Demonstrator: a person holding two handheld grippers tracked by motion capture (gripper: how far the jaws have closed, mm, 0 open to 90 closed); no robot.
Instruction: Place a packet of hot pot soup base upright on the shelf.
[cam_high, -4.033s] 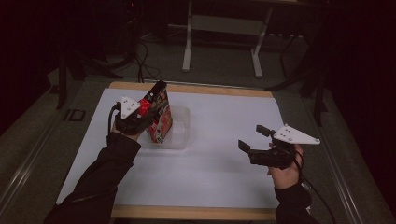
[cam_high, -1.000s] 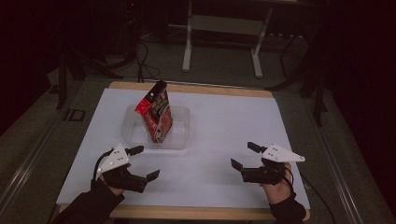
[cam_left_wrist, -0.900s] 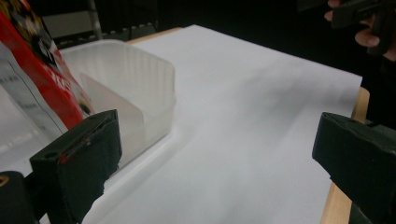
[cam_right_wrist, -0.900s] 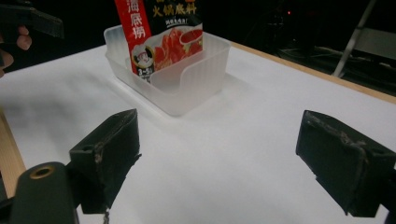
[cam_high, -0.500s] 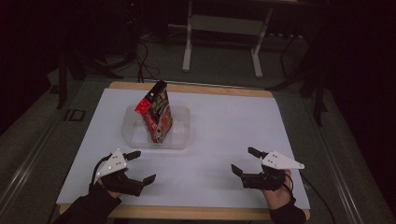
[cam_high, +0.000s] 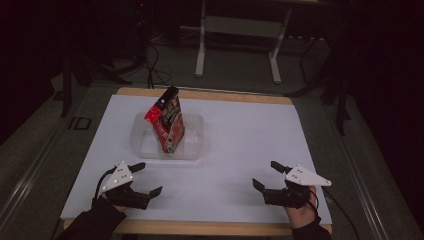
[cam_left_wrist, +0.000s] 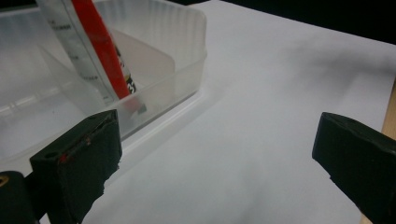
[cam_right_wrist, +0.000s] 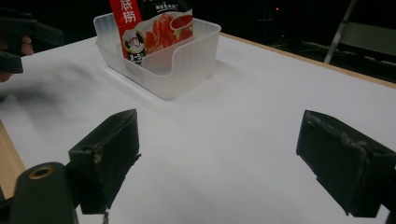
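Since a few secs back the left gripper (cam_high: 141, 179) had let go of the red snack pouch (cam_high: 166, 120) and come right back to the near edge of the table; in the last half sec both hands barely shifted, just settled a touch lower. The right gripper (cam_high: 267, 175) had dropped back toward the near edge too.

From where I stood: pouch was in the clear plastic tub (cam_high: 195, 145), standing on its bottom edge and leaning, top tipped toward the far-left, upper part sticking well above the rim. In the left gripper view the pouch (cam_left_wrist: 93, 51) sat inside the tub (cam_left_wrist: 187, 56) w/ its lower end against the tub floor; in the right gripper view the printed face (cam_right_wrist: 154, 28) showed over the tub wall (cam_right_wrist: 187, 60).

Left gripper: jaws spread wide, nothing btwn them, just white tabletop (cam_left_wrist: 261, 116). Right gripper: same, jaws wide apart & empty, hovering low over the table (cam_high: 250, 125), well apart from the tub.

Progress, as I judged it: placing looked done – pouch in the tub, both tools released and pulled clear. Only thing arguably left was the lean; whether it needed laying flat I couldn't say. Otherwise it read as the end of the job, hands at rest.
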